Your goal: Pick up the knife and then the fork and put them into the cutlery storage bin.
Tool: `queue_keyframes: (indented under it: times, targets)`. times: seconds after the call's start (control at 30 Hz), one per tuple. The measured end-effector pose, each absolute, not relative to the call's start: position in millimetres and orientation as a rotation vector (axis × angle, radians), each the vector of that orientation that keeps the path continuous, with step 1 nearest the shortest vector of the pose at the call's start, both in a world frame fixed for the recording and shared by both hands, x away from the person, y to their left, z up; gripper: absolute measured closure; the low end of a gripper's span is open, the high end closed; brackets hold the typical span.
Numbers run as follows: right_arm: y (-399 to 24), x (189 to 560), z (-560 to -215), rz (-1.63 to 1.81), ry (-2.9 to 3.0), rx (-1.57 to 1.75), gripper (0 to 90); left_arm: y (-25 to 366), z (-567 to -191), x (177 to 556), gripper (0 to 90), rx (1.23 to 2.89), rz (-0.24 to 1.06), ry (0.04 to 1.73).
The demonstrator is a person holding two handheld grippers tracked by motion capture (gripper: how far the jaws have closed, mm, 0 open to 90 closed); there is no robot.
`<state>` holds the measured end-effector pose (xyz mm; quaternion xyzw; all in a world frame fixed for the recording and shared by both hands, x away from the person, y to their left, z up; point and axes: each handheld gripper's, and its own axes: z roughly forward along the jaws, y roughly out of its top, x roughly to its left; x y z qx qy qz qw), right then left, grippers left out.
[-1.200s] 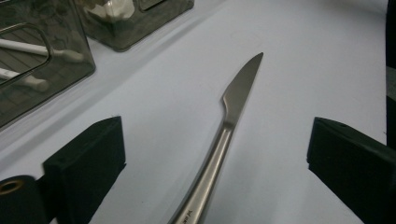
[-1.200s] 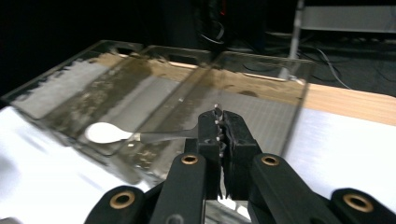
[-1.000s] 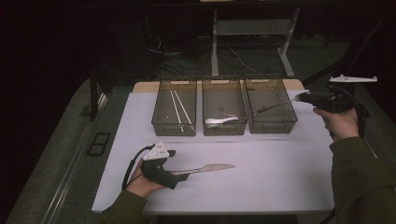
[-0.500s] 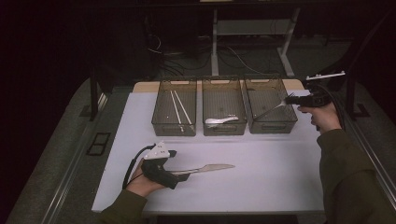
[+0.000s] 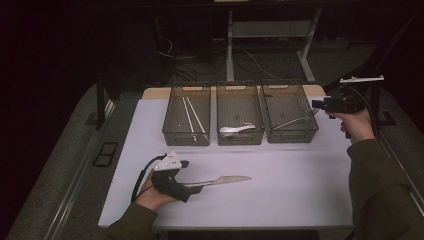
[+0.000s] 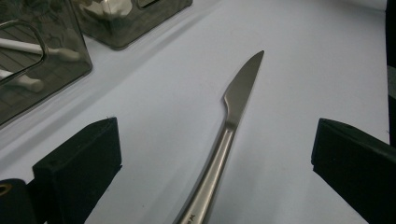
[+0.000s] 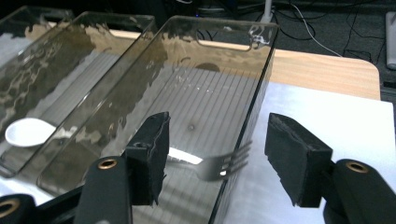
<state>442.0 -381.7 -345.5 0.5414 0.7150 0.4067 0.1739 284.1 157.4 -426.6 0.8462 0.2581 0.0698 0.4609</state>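
Btwn open left gripper (image 6: 212, 158) jaws, knife (image 6: 229, 126), untouched

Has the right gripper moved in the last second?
Yes. The right gripper has backed off rightward from the right bin, its jaws just opening, leaving the fork inside.

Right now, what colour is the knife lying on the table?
Silver metal; the knife shows best in the left gripper view.

Silver knife (image 6: 233, 116), white spoon (image 7: 25, 131), smoky clear bins (image 5: 290, 112), white table (image 5: 300, 170), black tongs (image 7: 215, 158)
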Motion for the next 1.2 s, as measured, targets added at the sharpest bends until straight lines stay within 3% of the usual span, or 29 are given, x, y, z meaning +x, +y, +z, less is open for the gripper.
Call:
queue_keyframes:
  times: [0.07,0.23,0.5,0.73,1.03,1.2]
  targets:
    - [-382.3,437.1,-345.6,1.155,2.029,1.532,44.2,157.3,-426.7,284.0,0.8,2.082,0.171,0.635]
    - [-390.9,426.6,-350.9,1.120,2.028,1.551,75.0,156.9,-427.1,284.0,0.8,2.085,0.170,0.632]
    - [-393.7,434.7,-362.8,1.079,2.039,1.579,89.5,155.2,-427.6,285.1,0.8,2.091,0.163,0.627]
    - [-376.0,466.5,-371.4,1.015,2.014,1.612,89.7,156.8,-428.5,287.8,0.8,2.086,0.152,0.627]
    - [-377.3,464.9,-373.6,1.048,1.978,1.633,89.3,158.2,-427.8,288.8,0.8,2.087,0.154,0.621]
    - [-367.1,440.2,-363.0,1.168,2.038,1.530,67.2,157.4,-428.2,288.6,0.8,2.089,0.160,0.622]
